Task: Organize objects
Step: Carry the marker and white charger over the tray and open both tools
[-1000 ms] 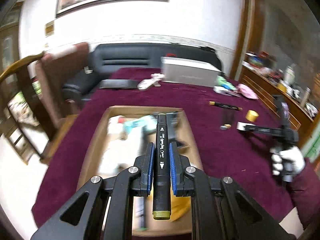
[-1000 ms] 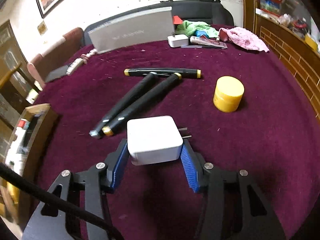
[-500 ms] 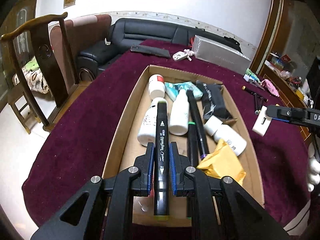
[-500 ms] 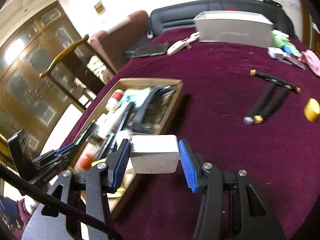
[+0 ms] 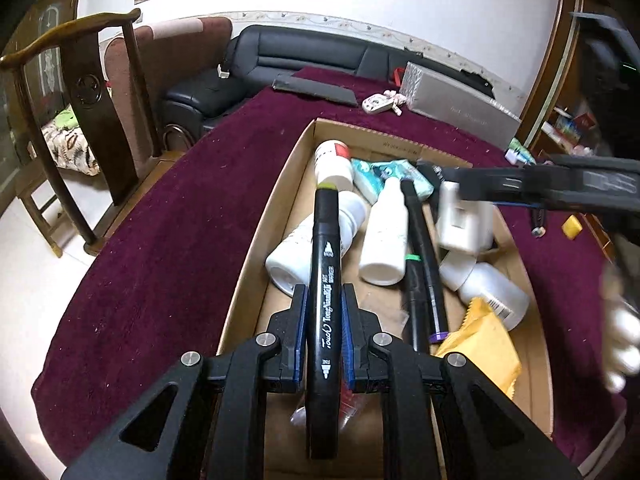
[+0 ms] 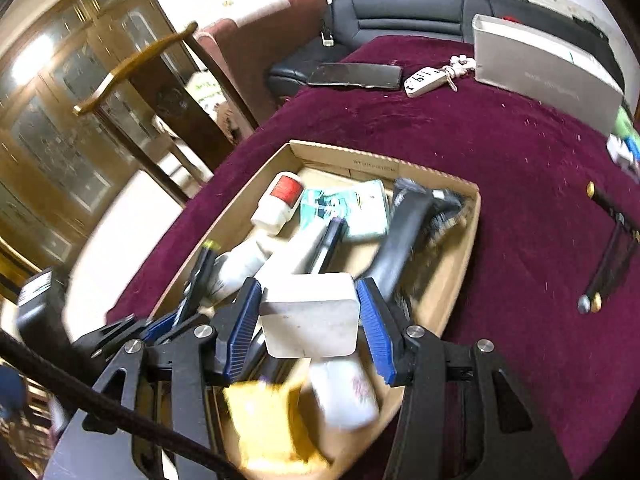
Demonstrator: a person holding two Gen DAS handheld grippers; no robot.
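My left gripper [image 5: 324,320] is shut on a black marker [image 5: 326,264] and hovers over the left half of an open cardboard box [image 5: 260,240]. The box holds white bottles [image 5: 384,232], more markers, a teal packet and a yellow packet [image 5: 484,340]. My right gripper [image 6: 308,292] is shut on a white charger block [image 6: 312,320], held above the box [image 6: 460,248] near its right side. In the left wrist view the charger block [image 5: 464,224] hangs blurred over the box's right wall. The left gripper [image 6: 176,316] shows at the right wrist view's lower left.
Loose black markers [image 6: 612,256] and a yellow cap [image 5: 572,226] lie on the maroon cloth right of the box. A silver case [image 6: 548,76], key fob [image 6: 426,80] and phone [image 6: 356,76] sit at the far end. A wooden chair [image 5: 92,92] stands left of the table.
The right gripper carried the charger block leftwards from the cloth to above the box. The left gripper sank towards the box with the marker, then held still.
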